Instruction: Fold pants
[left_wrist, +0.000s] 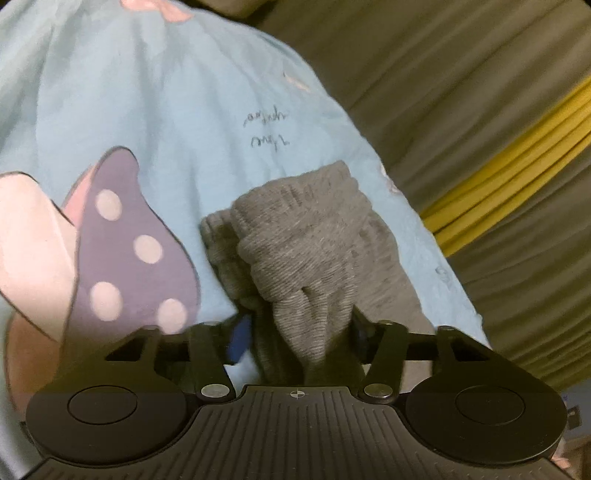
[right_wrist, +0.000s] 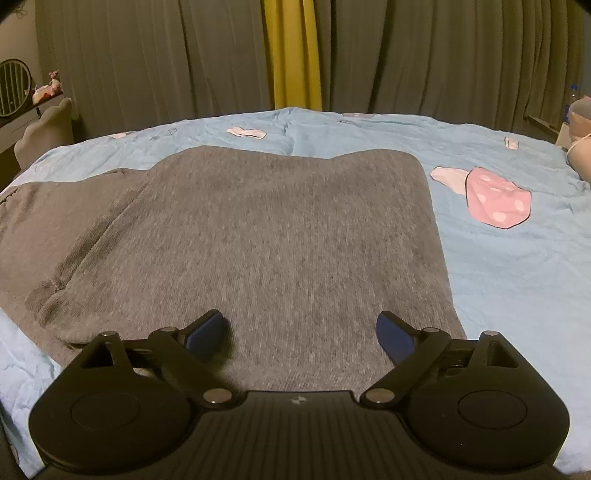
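The grey knit pants (right_wrist: 266, 236) lie folded flat on the light blue bedspread (right_wrist: 498, 280) in the right wrist view. My right gripper (right_wrist: 301, 332) is open, its blue pads just above the near edge of the pants, holding nothing. In the left wrist view my left gripper (left_wrist: 301, 325) is shut on a bunched end of the grey pants (left_wrist: 306, 251), lifted above the blue bedspread (left_wrist: 147, 92). The cloth hides the fingertips.
Grey curtains (right_wrist: 147, 55) with a yellow strip (right_wrist: 291, 51) hang behind the bed. A round fan and small items (right_wrist: 14, 88) stand on a shelf at far left. Pink and purple prints (right_wrist: 495, 199) mark the bedspread.
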